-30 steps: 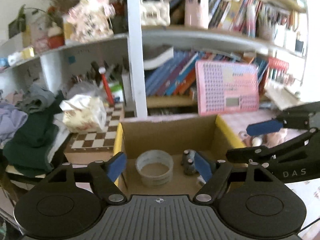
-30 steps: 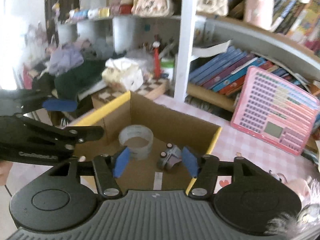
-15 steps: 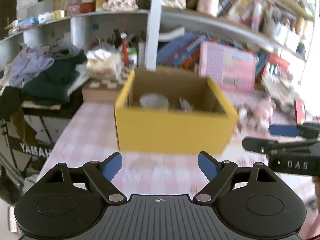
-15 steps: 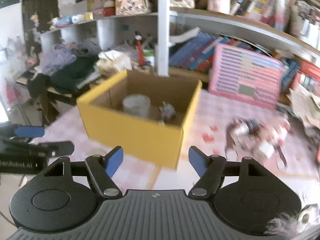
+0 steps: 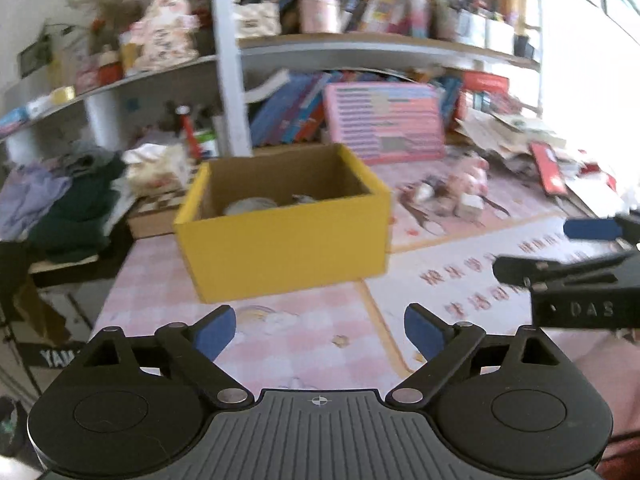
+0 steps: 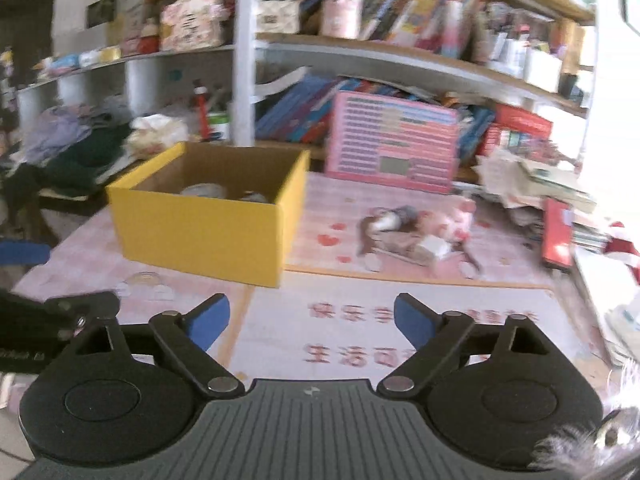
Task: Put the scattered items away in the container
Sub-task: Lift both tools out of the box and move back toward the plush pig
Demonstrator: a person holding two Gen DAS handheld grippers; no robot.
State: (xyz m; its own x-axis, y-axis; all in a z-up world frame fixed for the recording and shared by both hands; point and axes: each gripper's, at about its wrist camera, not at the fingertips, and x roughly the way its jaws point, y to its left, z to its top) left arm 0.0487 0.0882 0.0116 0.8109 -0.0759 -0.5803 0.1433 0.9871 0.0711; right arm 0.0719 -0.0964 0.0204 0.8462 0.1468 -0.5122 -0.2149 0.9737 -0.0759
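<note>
Both tools hover short of the yellow cardboard box (image 5: 286, 236), which stands on the pink checked tablecloth (image 5: 280, 344). The left gripper (image 5: 320, 330) has its jaws wide apart with nothing between them, having just been opening; the right gripper (image 6: 311, 322) is likewise spread and empty, its jaws also having just been opening. In the left wrist view the right tool lies at about 3 o'clock, near the left one, so a simultaneous reach toward the same target would likely bring the two into collision. The remaining scattered items (image 6: 416, 236) form a tight heap at about 1 o'clock in the right wrist view, just right of the box: a pink plush figure (image 6: 456, 220), a small white block (image 6: 434, 246), and darker pieces too blurred to identify. Because these pieces touch and overlap, a closing grip could catch two at once or push a neighbour toward the stacked papers (image 6: 532, 184) at 2 o'clock. The box is light, open-topped cardboard; a finger striking its rim would probably shove it. Inside it, a roll of tape (image 5: 250, 205) sits toward the left and a small grey object (image 5: 304, 199) beside it, both only partly visible over the near wall.
</note>
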